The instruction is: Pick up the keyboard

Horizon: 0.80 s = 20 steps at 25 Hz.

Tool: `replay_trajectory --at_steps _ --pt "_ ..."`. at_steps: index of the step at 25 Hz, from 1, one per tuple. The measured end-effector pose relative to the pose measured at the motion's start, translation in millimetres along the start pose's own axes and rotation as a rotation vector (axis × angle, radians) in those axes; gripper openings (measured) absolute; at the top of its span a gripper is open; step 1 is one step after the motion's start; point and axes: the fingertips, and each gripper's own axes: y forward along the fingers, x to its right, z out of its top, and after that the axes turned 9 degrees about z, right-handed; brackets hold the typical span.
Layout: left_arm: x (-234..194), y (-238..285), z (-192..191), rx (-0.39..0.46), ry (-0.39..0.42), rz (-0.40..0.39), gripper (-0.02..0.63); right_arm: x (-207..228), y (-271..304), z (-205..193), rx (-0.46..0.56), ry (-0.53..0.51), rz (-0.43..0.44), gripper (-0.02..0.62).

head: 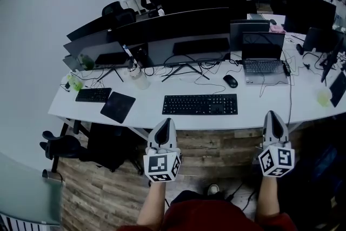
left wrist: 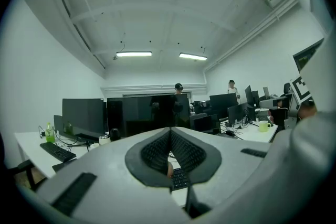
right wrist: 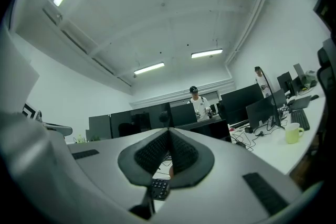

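A black keyboard [head: 200,104] lies flat on the white desk [head: 146,116], near its front edge, in front of a wide monitor. My left gripper [head: 165,126] hovers at the desk's front edge, just short of the keyboard's left end, jaws shut and empty. My right gripper [head: 273,119] hangs at the same edge, to the right of the keyboard's right end, also shut on nothing. Part of the keyboard [left wrist: 179,178] shows below the closed pads in the left gripper view, and a corner of the keyboard [right wrist: 159,189] in the right gripper view.
A black mouse [head: 230,81] sits behind the keyboard, a laptop [head: 263,62] to its right. A second keyboard [head: 93,94] and a dark pad [head: 118,106] lie at the left. Cables, cups and monitors crowd the desk's back. A chair [head: 70,146] stands below left. People stand far behind.
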Motion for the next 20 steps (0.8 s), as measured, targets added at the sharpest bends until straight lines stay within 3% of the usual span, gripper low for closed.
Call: replay_trajectory --at_steps 10,20 --pt "-15.0 42.5 -8.5 -0.004 -0.022 0.01 0.005 5.8 42.2 -7.1 -0.012 -0.015 0.004 -0.002" --pt "-60.5 108.9 -10.4 0.021 -0.041 -0.002 0.005 -12.7 115.4 -1.6 0.002 -0.074 -0.013 -0.002"
